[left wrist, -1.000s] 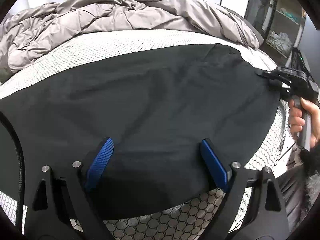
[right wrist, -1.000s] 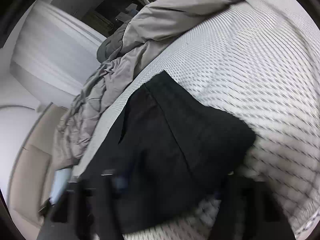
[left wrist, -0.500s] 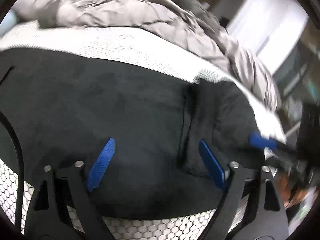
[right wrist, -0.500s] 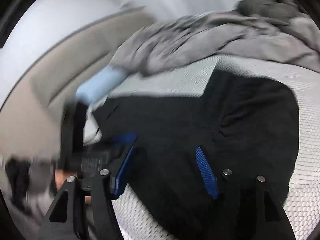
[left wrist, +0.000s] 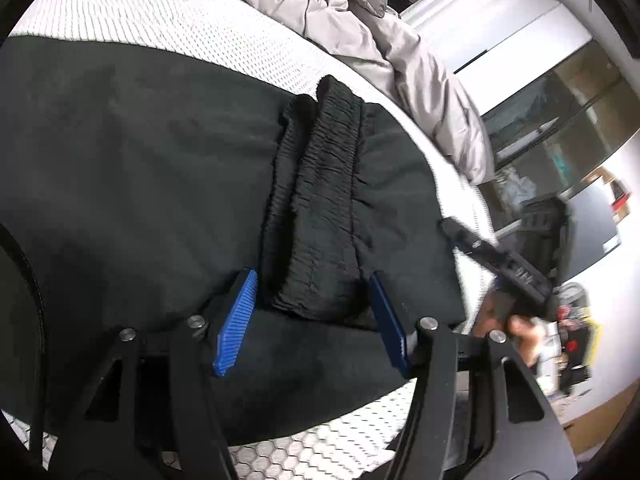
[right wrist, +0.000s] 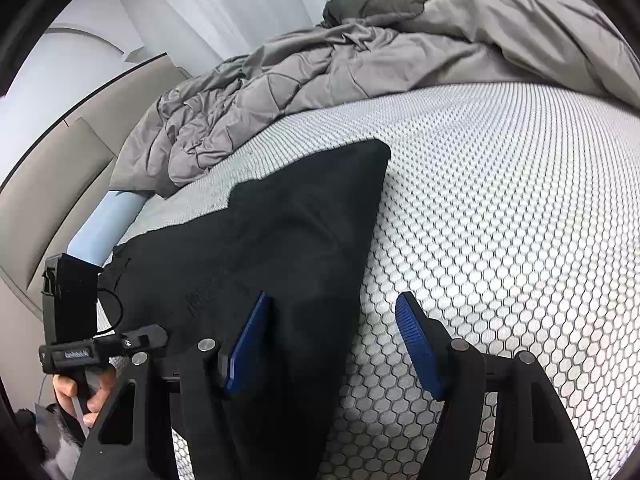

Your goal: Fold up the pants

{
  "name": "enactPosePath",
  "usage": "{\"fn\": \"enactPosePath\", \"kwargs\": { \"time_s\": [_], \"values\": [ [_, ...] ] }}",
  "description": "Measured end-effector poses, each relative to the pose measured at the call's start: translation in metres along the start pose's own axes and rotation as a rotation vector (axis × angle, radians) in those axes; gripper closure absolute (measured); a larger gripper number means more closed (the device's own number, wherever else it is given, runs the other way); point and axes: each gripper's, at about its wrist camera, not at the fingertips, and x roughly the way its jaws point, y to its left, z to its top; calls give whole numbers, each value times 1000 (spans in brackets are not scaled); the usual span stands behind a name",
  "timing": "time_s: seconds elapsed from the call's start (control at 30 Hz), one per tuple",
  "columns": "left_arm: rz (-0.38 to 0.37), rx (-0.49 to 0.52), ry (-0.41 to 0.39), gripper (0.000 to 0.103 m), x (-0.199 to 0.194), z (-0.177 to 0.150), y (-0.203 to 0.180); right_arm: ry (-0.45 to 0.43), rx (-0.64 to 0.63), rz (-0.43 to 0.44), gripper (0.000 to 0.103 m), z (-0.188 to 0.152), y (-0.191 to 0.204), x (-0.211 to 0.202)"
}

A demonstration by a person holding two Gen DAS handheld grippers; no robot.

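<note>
Black pants lie spread on a white mesh mattress, with one end folded over. Their gathered elastic waistband runs up the middle of the left wrist view. My left gripper straddles the near end of that waistband. Its jaws are closing, and the blue pads stand close beside the fabric without visibly pressing it. My right gripper hovers over the pants' right edge, one pad above black cloth, the other above bare mattress. Its jaws are opening and hold nothing.
A crumpled grey duvet is heaped along the far side of the bed. A beige headboard and a pale blue pillow sit at the left. Open shelves stand beyond the bed. A hand grips the left tool's handle.
The right gripper has let go of the pants' edge, opened and swung across. The left gripper has rolled, shifted to the waistband and narrowed its jaws. The waistband end now lies folded over.
</note>
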Motion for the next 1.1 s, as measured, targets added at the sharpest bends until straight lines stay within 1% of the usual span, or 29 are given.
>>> {"fn": "enactPosePath", "kwargs": {
  "time_s": [0.07, 0.1, 0.13, 0.2, 0.23, 0.27, 0.3, 0.37, 0.4, 0.43, 0.5, 0.6, 0.7, 0.73, 0.8, 0.83, 0.87, 0.9, 0.93, 0.97, 1.0, 1.03, 1.07, 1.1],
  "values": [
    [-42, -45, 33, 48, 9, 6, 2, 22, 10, 32, 35, -6, -4, 5],
    [-61, -61, 45, 49, 14, 9, 3, 35, 6, 35, 35, -6, -3, 9],
    [-71, -72, 73, 49, 22, 13, 4, 45, -6, 27, 35, -5, 0, 14],
    [-91, -54, 125, 49, 32, 22, 3, 68, -39, -3, 35, -5, 7, 21],
    [-109, -62, 138, 50, 35, 26, 3, 76, -50, -11, 35, -3, 8, 25],
    [-123, -75, 145, 52, 38, 29, 5, 84, -62, -20, 35, -4, 8, 30],
    [-126, -89, 148, 59, 41, 34, 5, 92, -71, -28, 35, -4, 9, 34],
    [-119, -95, 140, 68, 42, 35, 5, 104, -76, -37, 35, -4, 10, 40],
    [-111, -94, 123, 78, 41, 36, 4, 105, -74, -38, 35, -4, 9, 41],
    [-95, -89, 103, 89, 39, 35, 3, 106, -76, -40, 35, -4, 9, 43],
    [-40, -64, 29, 93, 33, 32, -5, 105, -86, -42, 35, -2, 12, 47],
    [34, 22, -65, 94, 15, 30, -25, 101, -86, -32, 35, 1, 14, 50],
    [82, 76, -181, 94, -34, 30, -31, 85, -68, 0, 35, 2, 10, 39],
    [125, 97, -231, 94, -58, 28, -29, 80, -66, 8, 35, 4, 10, 35],
    [244, 127, -306, 94, -97, 21, -19, 67, -62, 16, 35, 8, 14, 32],
    [337, 145, -334, 94, -111, 17, -12, 61, -66, 23, 35, 10, 18, 31],
    [421, 156, -326, 94, -116, 16, -5, 59, -71, 29, 35, 11, 20, 30],
    [515, 142, -298, 94, -116, 16, 10, 61, -80, 33, 35, 11, 24, 31],
    [563, 100, -267, 94, -113, 17, 28, 66, -94, 37, 35, 10, 28, 33],
    [587, 40, -198, 93, -105, 20, 52, 74, -106, 38, 35, 9, 32, 35],
    [593, 6, -164, 86, -101, 21, 66, 90, -122, 39, 35, 7, 36, 38],
    [566, -23, -170, 83, -103, 19, 76, 99, -129, 39, 35, 6, 38, 41],
    [513, -45, -197, 83, -110, 17, 80, 107, -133, 39, 35, 5, 40, 43],
    [484, -51, -208, 77, -114, 15, 80, 115, -136, 40, 35, 3, 41, 45]
  ]
}}
